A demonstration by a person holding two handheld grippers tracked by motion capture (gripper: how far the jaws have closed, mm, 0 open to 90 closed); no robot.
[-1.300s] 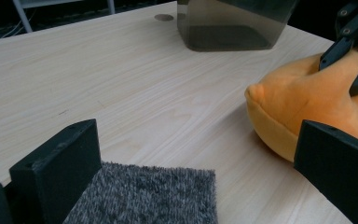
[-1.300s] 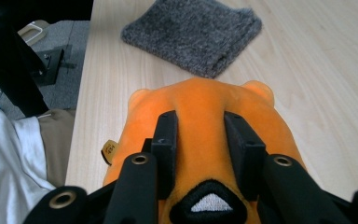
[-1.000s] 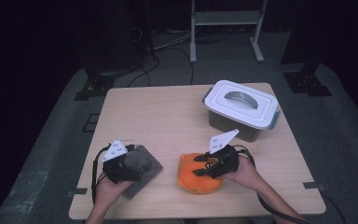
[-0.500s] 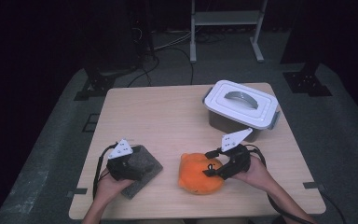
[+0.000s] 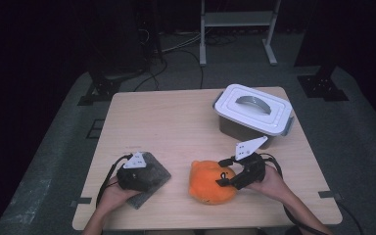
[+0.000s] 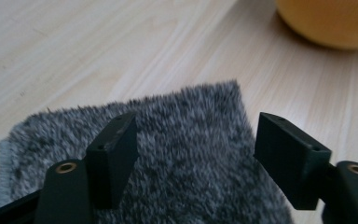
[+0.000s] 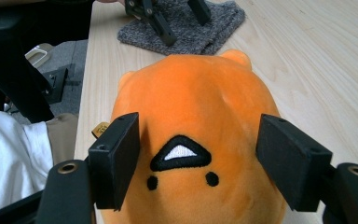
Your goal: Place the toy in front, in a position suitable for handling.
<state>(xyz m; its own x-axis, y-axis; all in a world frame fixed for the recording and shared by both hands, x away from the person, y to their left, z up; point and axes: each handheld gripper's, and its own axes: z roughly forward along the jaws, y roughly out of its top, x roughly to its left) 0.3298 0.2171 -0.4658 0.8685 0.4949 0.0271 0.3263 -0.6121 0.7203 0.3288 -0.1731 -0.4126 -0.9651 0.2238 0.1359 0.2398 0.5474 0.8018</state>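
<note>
Orange plush toy (image 5: 212,181) lies at the lower middle of the high view on the table (image 5: 176,122), and the right gripper (image 7: 200,163), which a second ago lay over its top, now sits at its right side with jaws that have just been opening and stand spread on either flank, not pressing it. Lower left, the left gripper (image 6: 193,154) has sunk onto the grey fuzzy cloth (image 5: 147,178), its jaws just narrowing yet apart over the nap, so a pinch of the cloth looks near.

Fuzzy grey cloth (image 6: 177,158), smooth orange plush toy (image 7: 196,121), matt wood table (image 5: 176,122), glossy plastic box (image 5: 252,113)
</note>
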